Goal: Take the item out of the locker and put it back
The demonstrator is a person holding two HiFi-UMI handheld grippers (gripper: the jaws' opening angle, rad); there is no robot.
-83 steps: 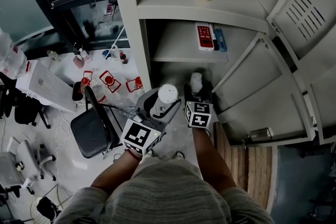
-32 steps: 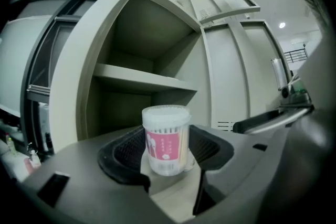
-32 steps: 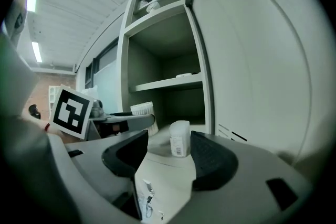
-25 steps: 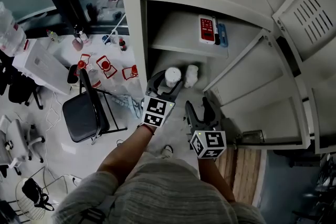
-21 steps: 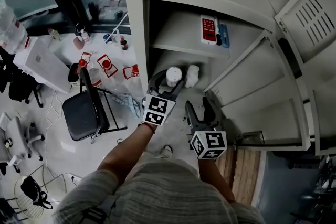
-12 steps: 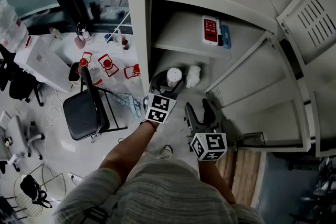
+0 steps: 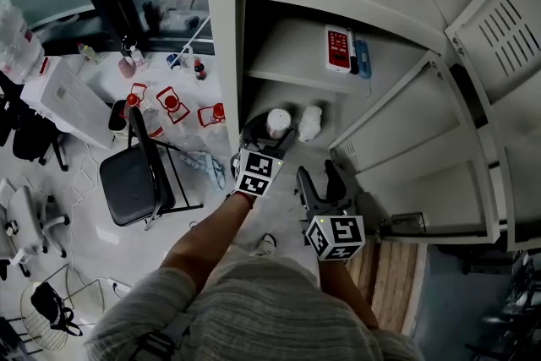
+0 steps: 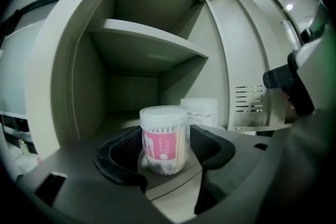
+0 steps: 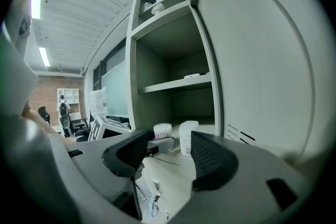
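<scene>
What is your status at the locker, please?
Left gripper jaws opening around swab jar on locker shelf. Right gripper open, empty, held back. White jar just behind, untouched.

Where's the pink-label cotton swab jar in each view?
Head view: cotton swab jar at centre, on the locker's bottom shelf.
Left gripper view: the jar at centre, between the left gripper's opening jaws.
Right gripper view: the jar small, at centre, beyond the jaws.
Shared landmark: white container just right of it in every view.
</scene>
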